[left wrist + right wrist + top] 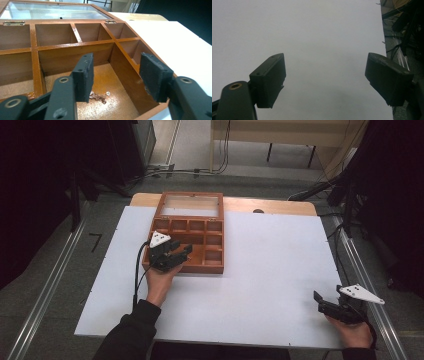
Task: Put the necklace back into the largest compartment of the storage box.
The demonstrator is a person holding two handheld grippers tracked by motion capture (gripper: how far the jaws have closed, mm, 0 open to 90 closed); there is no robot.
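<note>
White bench [260, 285], dark surroundings, cables and rails on the floor; contents listed near to far.

Item 1: right hand-held gripper [325, 304], held at the near right corner of the bench, well apart from everything else. Jaws are spread over bare white surface, nothing between them; judged to be parked out of the way.

Item 2: left hand-held gripper [116, 75], held over the near edge of the wooden compartment box [212, 266]. Jaws are spread, nothing pinched. They are pointed into the large near compartment, judged so that a small item can be set down inside it.

Item 3: small chain-like metal piece [98, 96], possibly a clasped chain, seen lying loose on the compartment floor just below and between the jaws, untouched by either pad. It is judged to be already deposited.

Item 4: smaller compartments, seen empty beyond.

Item 5: glass-paned lid [192, 204], laid open flat behind on its hinges, giving free access.
</note>
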